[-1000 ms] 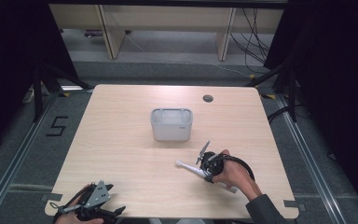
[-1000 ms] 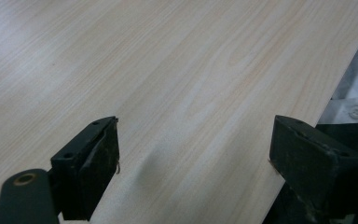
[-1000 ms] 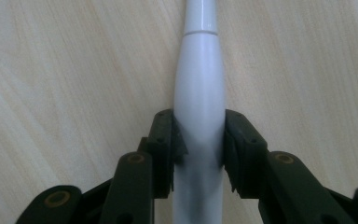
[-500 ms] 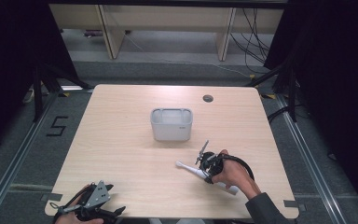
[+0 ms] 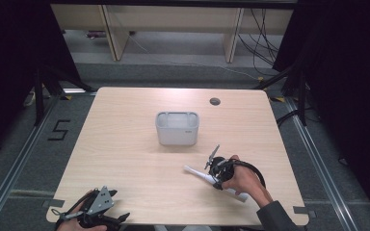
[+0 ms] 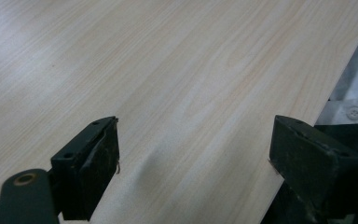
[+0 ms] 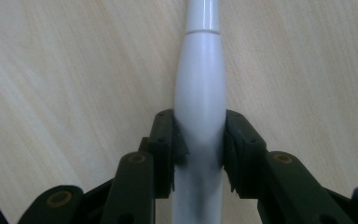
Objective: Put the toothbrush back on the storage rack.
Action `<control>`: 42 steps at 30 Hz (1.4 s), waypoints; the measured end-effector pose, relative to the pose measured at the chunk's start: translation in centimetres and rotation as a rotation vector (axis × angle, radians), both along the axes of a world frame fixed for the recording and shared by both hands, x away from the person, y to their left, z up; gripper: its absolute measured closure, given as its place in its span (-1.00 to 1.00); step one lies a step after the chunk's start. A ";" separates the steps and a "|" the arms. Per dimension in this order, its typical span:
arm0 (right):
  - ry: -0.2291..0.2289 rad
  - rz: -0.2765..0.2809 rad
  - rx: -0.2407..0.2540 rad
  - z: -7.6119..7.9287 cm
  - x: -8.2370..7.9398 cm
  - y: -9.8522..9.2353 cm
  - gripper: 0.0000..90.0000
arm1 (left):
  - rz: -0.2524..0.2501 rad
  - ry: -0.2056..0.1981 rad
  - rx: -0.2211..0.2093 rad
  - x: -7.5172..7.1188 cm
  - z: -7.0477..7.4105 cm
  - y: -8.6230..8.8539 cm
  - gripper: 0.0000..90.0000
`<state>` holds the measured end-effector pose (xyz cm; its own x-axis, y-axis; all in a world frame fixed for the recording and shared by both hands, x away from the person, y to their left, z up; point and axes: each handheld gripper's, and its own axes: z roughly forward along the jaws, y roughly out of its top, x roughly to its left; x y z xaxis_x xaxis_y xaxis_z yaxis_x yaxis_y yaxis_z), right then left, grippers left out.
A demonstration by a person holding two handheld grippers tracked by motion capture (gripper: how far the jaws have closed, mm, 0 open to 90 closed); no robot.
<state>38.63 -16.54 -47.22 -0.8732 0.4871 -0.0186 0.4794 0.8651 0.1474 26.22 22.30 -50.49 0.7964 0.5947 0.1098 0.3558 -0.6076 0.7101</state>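
Gripping the white toothbrush handle (image 7: 200, 116) exactly as a second ago, the right gripper (image 5: 215, 169) hasn't lifted it off the desk (image 5: 125, 144) toward the grey holder (image 5: 177, 128), while the left gripper (image 6: 193, 154) rests spread at the near-left edge.

black two-jaw tool (image 7: 199, 154), brass rivets, grey plate, dark sleeve (image 5: 274, 216)

Grey floor (image 5: 173, 53), wooden shelving legs (image 5: 111, 33), black curtains (image 5: 347, 72), loose cables (image 5: 262, 29)

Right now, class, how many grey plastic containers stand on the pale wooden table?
1. The grey rectangular plastic container stands open-topped near the middle of the pale wooden table, apart from both tools. No others appear.
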 end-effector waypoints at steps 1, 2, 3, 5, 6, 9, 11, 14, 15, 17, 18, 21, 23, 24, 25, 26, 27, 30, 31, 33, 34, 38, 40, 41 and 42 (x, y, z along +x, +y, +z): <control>0.003 0.028 0.014 0.1 0.1 -0.2 0.48 | -0.004 -0.007 0.015 0.1 0.0 0.1 -0.65; 0.000 0.026 0.028 0.3 0.0 -0.3 0.48 | -0.008 -0.012 0.025 0.2 0.1 0.2 -0.65; -0.009 0.012 0.037 0.6 0.0 -0.5 0.48 | -0.006 -0.012 0.022 0.2 0.1 0.1 -0.65; -0.032 0.009 0.056 0.9 -0.1 -0.9 0.48 | 0.003 -0.001 -0.002 0.0 0.0 0.0 -0.65; -0.038 -0.003 0.062 1.2 -0.3 -1.2 0.48 | -0.001 -0.003 0.003 0.0 0.0 0.0 -0.65; -0.081 -0.018 0.137 2.3 -0.5 -2.2 0.48 | 0.000 -0.018 0.016 0.2 0.1 0.1 -0.65; -0.086 -0.023 0.157 2.6 -0.6 -2.5 0.48 | -0.006 -0.011 0.011 0.1 0.1 0.1 -0.65; -0.137 -0.055 0.244 3.8 -1.0 -3.8 0.48 | 0.007 -0.013 0.011 0.1 0.1 0.1 -0.65; -0.154 -0.054 0.271 4.0 -1.1 -4.0 0.48 | 0.006 -0.015 0.008 0.1 0.1 0.1 -0.65; -0.184 -0.066 0.319 4.6 -1.3 -4.6 0.48 | -0.007 -0.013 0.025 0.2 0.1 0.2 -0.65; -0.186 -0.076 0.332 4.7 -1.4 -4.8 0.48 | -0.005 -0.011 0.023 0.2 0.1 0.2 -0.65; -0.226 -0.114 0.424 5.3 -1.4 -5.4 0.48 | 0.006 -0.015 0.010 0.1 0.1 0.1 -0.65; -0.253 -0.110 0.430 5.6 -1.2 -5.8 0.48 | -0.009 -0.014 0.026 0.2 0.2 0.2 -0.65; -0.253 -0.110 0.430 5.6 -1.2 -5.8 0.48 | -0.009 -0.014 0.026 0.2 0.2 0.2 -0.65; -0.281 -0.087 0.461 5.5 -1.0 -5.9 0.48 | 0.003 -0.012 0.007 0.2 0.1 0.1 -0.65; -0.303 -0.114 0.476 5.5 -1.0 -6.0 0.48 | 0.006 -0.016 0.011 0.2 0.1 0.1 -0.65; -0.317 -0.131 0.481 5.6 -1.0 -6.0 0.48 | 0.008 -0.015 0.007 0.1 0.1 0.1 -0.65; -0.332 -0.163 0.519 5.9 -1.0 -6.1 0.48 | -0.005 -0.010 0.021 0.2 0.1 0.2 -0.65; -0.352 -0.160 0.539 6.1 -0.7 -6.2 0.48 | 0.007 -0.015 0.010 0.2 0.1 0.1 -0.65; -0.392 -0.149 0.565 6.1 -0.5 -6.3 0.48 | -0.002 -0.016 0.019 0.1 0.1 0.1 -0.65; -0.387 -0.169 0.577 6.2 -0.5 -6.2 0.48 | -0.009 -0.010 0.023 0.2 0.1 0.2 -0.65; -0.440 -0.177 0.616 6.5 -0.2 -6.2 0.48 | 0.003 -0.010 0.006 0.2 0.1 0.1 -0.65; -0.438 -0.168 0.646 6.7 0.1 -6.2 0.48 | -0.009 -0.009 0.022 0.2 0.1 0.1 -0.65; -0.458 -0.175 0.647 6.8 0.2 -6.2 0.48 | 0.002 -0.009 0.007 0.1 0.0 0.1 -0.65; -0.460 -0.185 0.659 6.8 0.3 -6.1 0.48 | 0.017 -0.004 0.000 0.1 0.0 0.1 -0.65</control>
